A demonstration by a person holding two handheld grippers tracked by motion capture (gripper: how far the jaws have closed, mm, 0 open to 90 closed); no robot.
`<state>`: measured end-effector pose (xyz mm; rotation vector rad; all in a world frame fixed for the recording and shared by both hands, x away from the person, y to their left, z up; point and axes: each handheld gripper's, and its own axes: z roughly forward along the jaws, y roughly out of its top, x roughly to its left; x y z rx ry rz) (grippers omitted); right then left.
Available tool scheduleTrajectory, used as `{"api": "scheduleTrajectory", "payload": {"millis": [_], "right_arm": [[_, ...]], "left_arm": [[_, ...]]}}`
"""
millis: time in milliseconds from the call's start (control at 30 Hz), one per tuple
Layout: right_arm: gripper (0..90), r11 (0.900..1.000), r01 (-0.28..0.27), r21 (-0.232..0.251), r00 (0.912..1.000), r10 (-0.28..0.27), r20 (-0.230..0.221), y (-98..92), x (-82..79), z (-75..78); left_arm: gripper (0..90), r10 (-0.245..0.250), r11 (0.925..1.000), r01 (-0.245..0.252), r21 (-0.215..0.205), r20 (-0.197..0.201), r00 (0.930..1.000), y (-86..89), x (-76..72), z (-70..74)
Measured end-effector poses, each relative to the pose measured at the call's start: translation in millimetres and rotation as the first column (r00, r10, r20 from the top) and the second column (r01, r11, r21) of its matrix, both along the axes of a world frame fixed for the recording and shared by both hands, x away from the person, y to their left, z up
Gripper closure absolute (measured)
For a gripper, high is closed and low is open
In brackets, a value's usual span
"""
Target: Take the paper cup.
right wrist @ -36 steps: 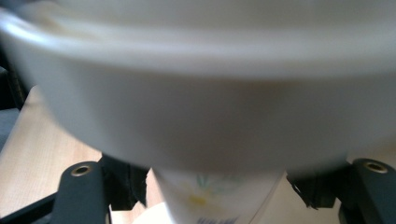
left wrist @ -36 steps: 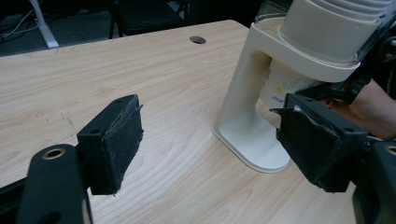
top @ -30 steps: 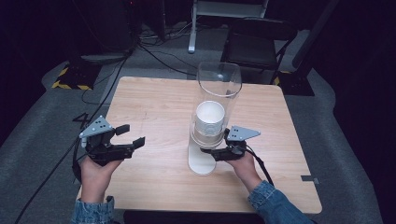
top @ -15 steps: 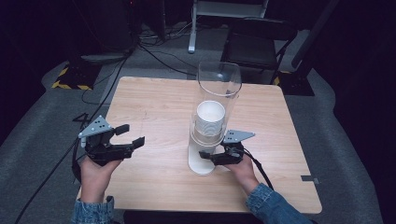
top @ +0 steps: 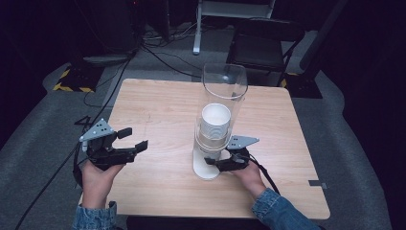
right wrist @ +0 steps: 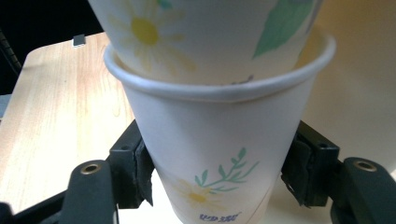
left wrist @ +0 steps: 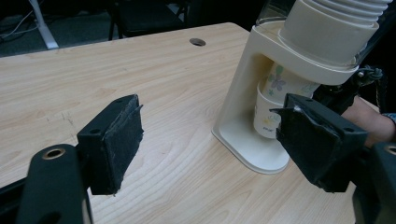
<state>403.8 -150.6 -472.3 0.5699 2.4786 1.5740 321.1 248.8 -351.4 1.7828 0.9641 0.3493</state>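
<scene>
**Right claw closes on the lowest paper cup under the dispenser**

Since the earlier frames the right claw [top: 214, 161] has edged in under the cream plastic cup dispenser with a clear tube on top [top: 208, 165], and its jaws have just been closing; they now press on both sides of the white paper cup printed with daisies and green sprigs [right wrist: 212, 154]. The left claw [top: 129, 143] has kept its place near the table's left edge, jaws wide apart with nothing between them.

The gripped cup hangs at the bottom of the dispenser, its rim wrapped around the next cup nested above it. Small blue lettering sits near its base in the right claw view, too cut off and blurred to read. In the left claw view the same cup [left wrist: 266, 116] shows in the dispenser's opening, above its rounded foot, with a flower print and a blurred blue mark.

A stack of white cups [top: 214, 122] fills the lower part of the clear tube. The dispenser stands near the middle of the light wood-grain table [top: 158, 105], which has a round cable hole toward its far edge. Around it lie grey carpet, trailing black cables, a black chair and yellow-black hazard tape in a dark room
</scene>
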Motion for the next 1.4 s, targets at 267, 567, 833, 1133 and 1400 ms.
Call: {"api": "scheduleTrajectory", "payload": {"millis": [267, 567, 833, 1133, 1400], "right_arm": [[34.6, 0.999, 0.002, -0.032, 0.9997, -0.003, -0.026, -1.3, -1.2, -3.8], [34.2, 0.997, 0.011, -0.073, 0.9987, -0.015, -0.048, -8.4, -2.8, -7.8], [34.2, 0.995, 0.028, -0.094, 0.9978, -0.033, -0.058, -15.8, -7.2, -6.6], [34.2, 0.986, 0.070, -0.149, 0.9964, -0.076, -0.037, -28.1, -12.9, -2.6], [34.3, 0.979, 0.129, -0.158, 0.9910, -0.133, -0.013, -45.5, -8.4, 3.4]], "left_arm": [[22.2, -0.005, 1.0000, 0.005, -0.006, 0.000, 1.0000, -0.5, 3.0, 0.2], [22.2, -0.033, 0.9995, 0.033, -0.002, -0.012, 0.9994, -9.3, 14.7, -1.9], [22.2, -0.050, 0.9988, 0.050, 0.000, -0.007, 0.9987, -16.2, 23.0, -1.7], [22.2, -0.067, 0.9978, 0.067, -0.005, -0.010, 0.9977, -21.9, 30.3, -1.5], [22.2, -0.073, 0.9973, 0.073, -0.005, -0.007, 0.9973, -24.0, 32.8, -1.4]]}}
